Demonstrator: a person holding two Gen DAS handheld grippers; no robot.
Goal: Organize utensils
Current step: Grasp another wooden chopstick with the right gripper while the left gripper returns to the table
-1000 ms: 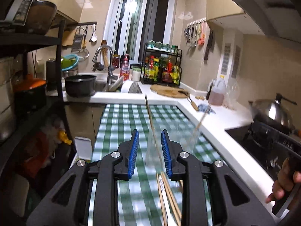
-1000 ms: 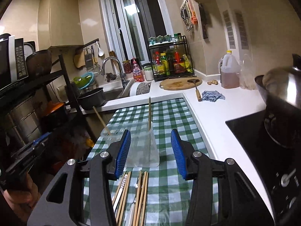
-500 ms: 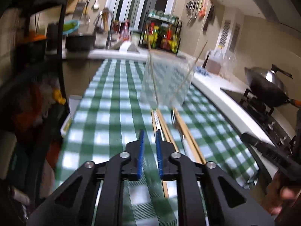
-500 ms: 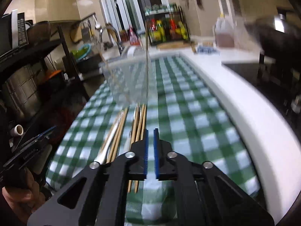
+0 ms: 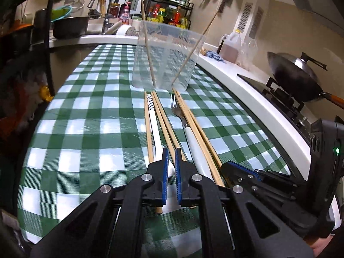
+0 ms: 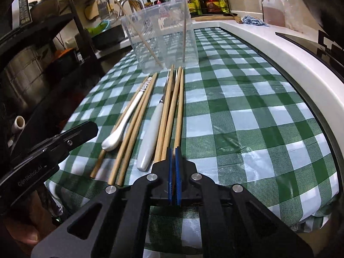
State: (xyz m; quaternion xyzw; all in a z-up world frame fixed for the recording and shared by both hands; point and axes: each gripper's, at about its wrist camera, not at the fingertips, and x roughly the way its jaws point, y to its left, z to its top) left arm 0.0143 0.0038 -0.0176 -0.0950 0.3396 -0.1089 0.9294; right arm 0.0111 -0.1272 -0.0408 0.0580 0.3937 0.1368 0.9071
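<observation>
Now you are at the pick-up step. Your left gripper (image 5: 170, 161) and right gripper (image 6: 173, 161) each sit nearly together over a long wooden chopstick (image 6: 169, 116); I cannot tell if they grip. Next, lift one into the clear plastic cup (image 6: 159, 36) just beyond.

— Where did the container (image 5: 164, 64) stand?
— On the tablecloth (image 5: 86, 129), two chopsticks (image 5: 148, 40) leaning inside it.
— And before it?
— Loose chopsticks (image 6: 137, 120) lay alongside a fork (image 5: 189, 129) and a spoon (image 6: 124, 124).
</observation>
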